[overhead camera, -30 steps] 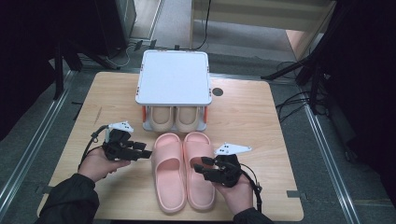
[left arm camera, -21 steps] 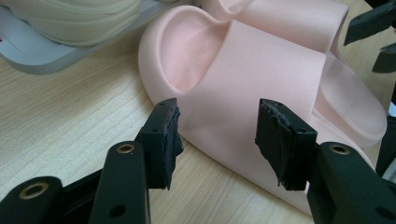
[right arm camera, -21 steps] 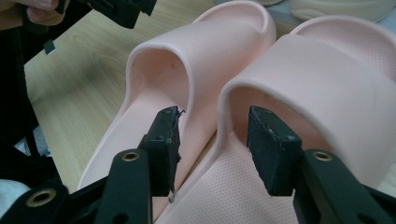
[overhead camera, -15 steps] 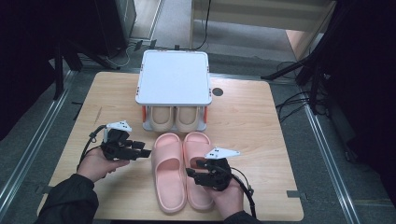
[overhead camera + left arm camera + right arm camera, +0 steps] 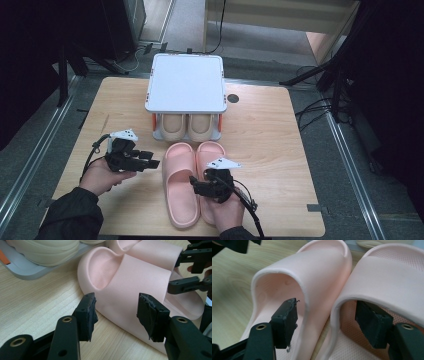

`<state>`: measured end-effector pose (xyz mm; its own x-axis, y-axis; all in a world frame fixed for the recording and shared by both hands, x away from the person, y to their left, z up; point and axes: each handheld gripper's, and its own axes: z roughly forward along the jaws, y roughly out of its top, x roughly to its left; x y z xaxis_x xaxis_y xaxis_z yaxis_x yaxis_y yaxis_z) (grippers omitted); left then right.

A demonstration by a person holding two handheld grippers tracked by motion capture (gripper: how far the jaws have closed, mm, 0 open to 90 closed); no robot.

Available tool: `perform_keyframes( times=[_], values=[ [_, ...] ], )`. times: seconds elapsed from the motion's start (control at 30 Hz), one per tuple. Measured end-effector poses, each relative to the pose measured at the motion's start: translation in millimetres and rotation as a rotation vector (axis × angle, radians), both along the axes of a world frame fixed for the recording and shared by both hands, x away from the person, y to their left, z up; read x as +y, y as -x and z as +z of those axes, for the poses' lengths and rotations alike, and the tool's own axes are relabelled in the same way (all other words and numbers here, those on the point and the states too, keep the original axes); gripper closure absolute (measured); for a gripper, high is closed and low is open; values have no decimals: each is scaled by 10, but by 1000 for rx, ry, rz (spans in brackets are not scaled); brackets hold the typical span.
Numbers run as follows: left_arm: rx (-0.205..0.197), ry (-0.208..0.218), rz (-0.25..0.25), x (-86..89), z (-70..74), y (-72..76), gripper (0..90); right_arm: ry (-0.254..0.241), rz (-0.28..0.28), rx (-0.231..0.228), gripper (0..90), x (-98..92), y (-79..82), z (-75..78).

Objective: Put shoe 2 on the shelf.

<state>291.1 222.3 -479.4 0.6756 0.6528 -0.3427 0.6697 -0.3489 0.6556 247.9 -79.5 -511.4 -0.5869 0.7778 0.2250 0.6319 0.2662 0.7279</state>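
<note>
A pair of pink slippers lies at the table's front centre, the left slipper (image 5: 178,192) touching the right slipper (image 5: 212,152). My right gripper (image 5: 196,186) hangs low over them. Its jaws have just been opening and stand open across the two inner walls. In the right gripper view (image 5: 329,312), one jaw is inside the left slipper (image 5: 287,277). The other sits under the strap of the right slipper (image 5: 392,280). My left gripper (image 5: 151,163) is open on the tabletop beside the left slipper. It (image 5: 116,307) points at that slipper (image 5: 140,280) without touching it.
A white-topped shoe rack (image 5: 185,82) stands behind the pink pair, with beige slippers (image 5: 187,125) on its lower shelf (image 5: 25,272). A small dark hole (image 5: 233,98) marks the wooden table right of the rack. The table's front edge is close under both forearms.
My right gripper has moved left and down onto the pink slippers, and its jaws have spread wider. The left gripper and the slippers stay put.
</note>
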Motion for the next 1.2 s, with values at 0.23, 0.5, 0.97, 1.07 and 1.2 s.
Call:
perform_keyframes(
  times=[0.23, 0.5, 0.97, 1.07, 1.2],
  values=[
    [2, 0, 1, 6, 0, -5, 483, 23, -39, -23, 342, 132, -2, -47],
    [-2, 2, 11, 16, 4, -6, 486, 57, -81, -32, 508, 183, -4, -73],
    [-25, 10, 28, 50, 31, -9, 496, -5, -107, 40, 728, 39, -61, -22],
    [-20, 9, 28, 52, 25, -10, 496, 1, -90, 55, 759, -35, -72, 22],
    [-19, 9, 31, 59, 24, -13, 495, 27, -66, 49, 775, -122, -80, 59]
  ],
)
